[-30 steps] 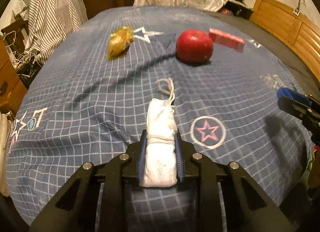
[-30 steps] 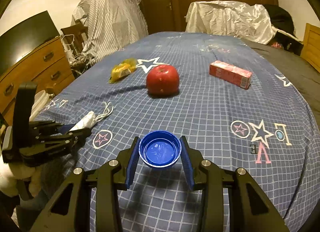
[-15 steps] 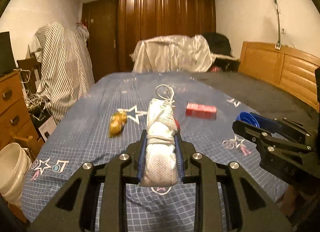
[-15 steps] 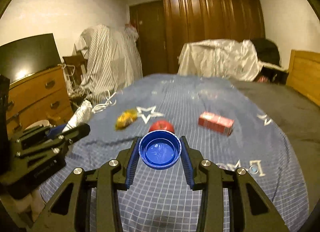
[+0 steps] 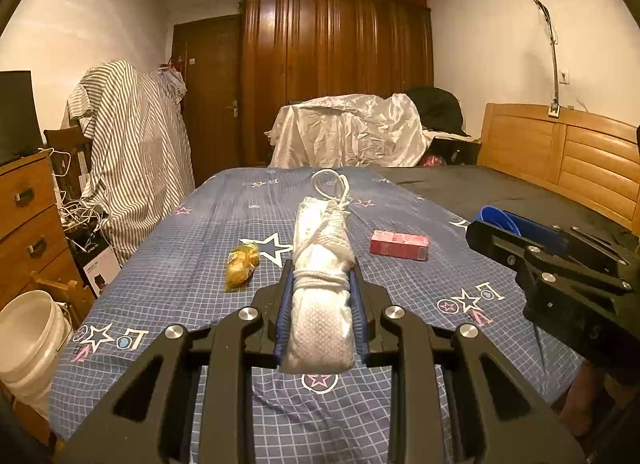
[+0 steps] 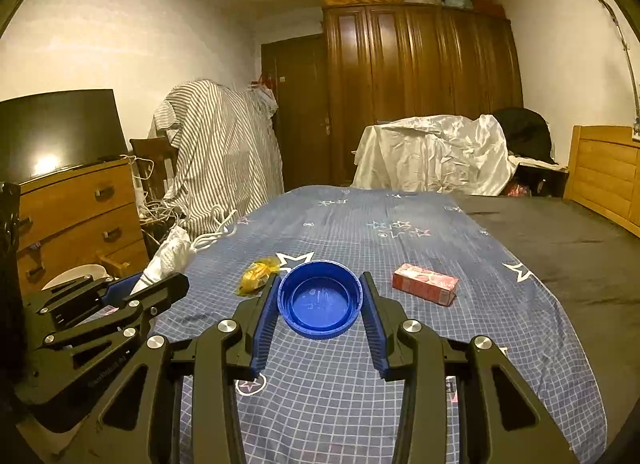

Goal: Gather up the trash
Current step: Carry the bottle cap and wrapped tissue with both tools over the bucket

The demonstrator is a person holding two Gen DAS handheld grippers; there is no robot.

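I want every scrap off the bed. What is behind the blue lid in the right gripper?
Bedspread and part of a yellow wrapper show beside the blue lid; anything directly behind it is covered.

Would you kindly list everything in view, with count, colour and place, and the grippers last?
white cloth bundle: 1, white, clamped in left gripper
bottle cap: 1, blue, clamped in right gripper
wrapper: 1, yellow, on bedspread
carton: 1, pink-red, on bedspread
bedspread: 1, blue checked, on the bed
bucket: 1, white, on floor beside bed
dresser: 1, wooden, left wall
wardrobe: 1, dark wood, far wall
left gripper: black, blue pads
right gripper: black, blue pads
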